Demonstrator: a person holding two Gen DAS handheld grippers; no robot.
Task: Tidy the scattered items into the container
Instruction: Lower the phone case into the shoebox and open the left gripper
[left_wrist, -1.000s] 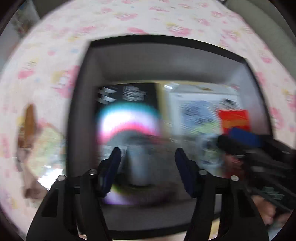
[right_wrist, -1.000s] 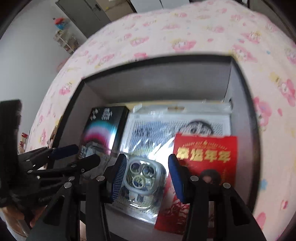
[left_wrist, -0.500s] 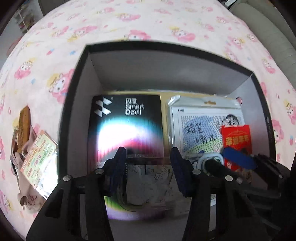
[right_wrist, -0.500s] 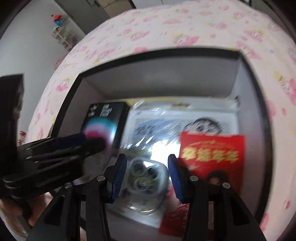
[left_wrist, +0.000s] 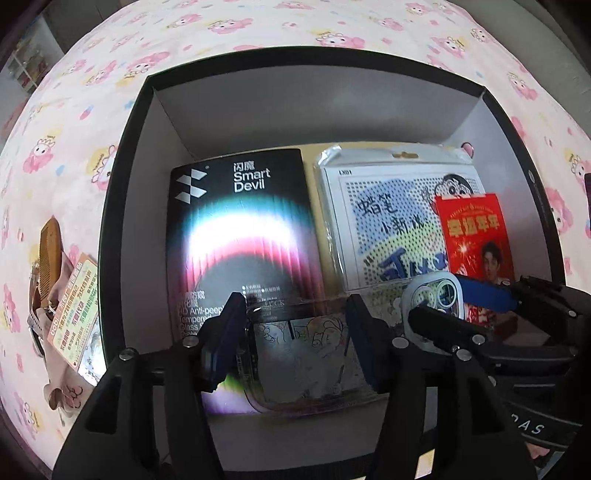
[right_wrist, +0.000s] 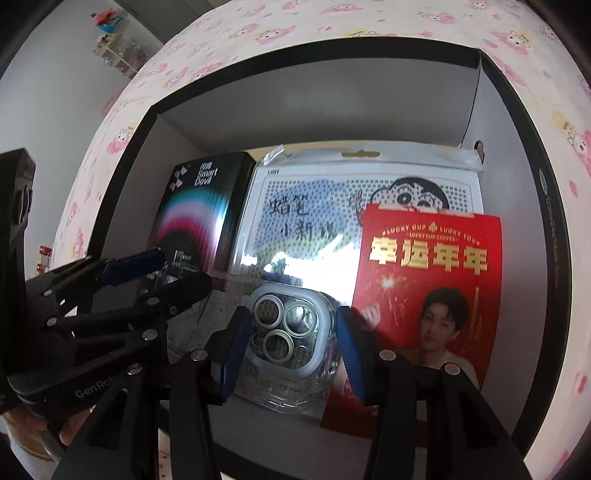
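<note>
A black box (left_wrist: 122, 206) with grey inner walls sits on a pink cartoon sheet. Flat inside lie a black Smart Devil pack (left_wrist: 240, 229), a bead-board packet (left_wrist: 384, 221) and a red envelope (right_wrist: 428, 280). My left gripper (left_wrist: 293, 301) points down into the box with a clear phone case (left_wrist: 306, 354) bearing cartoon line drawings between its pads. The jaws are opening, though the pads still touch the case's edges. My right gripper (right_wrist: 291, 314) is shut on a clear plastic piece with a three-ring camera frame (right_wrist: 288, 332), just beside the left gripper (right_wrist: 184, 267).
Left of the box, on the sheet (left_wrist: 258, 22), lie a wooden comb (left_wrist: 50, 251), a green and orange printed card (left_wrist: 75, 310) and a beige pouch (left_wrist: 59, 384). A shelf of small things (right_wrist: 118, 55) stands against the far wall.
The left view has gone from blurred to steady. The left fingers drew in on the clear case, then spread a little. The right gripper keeps the same grip.
</note>
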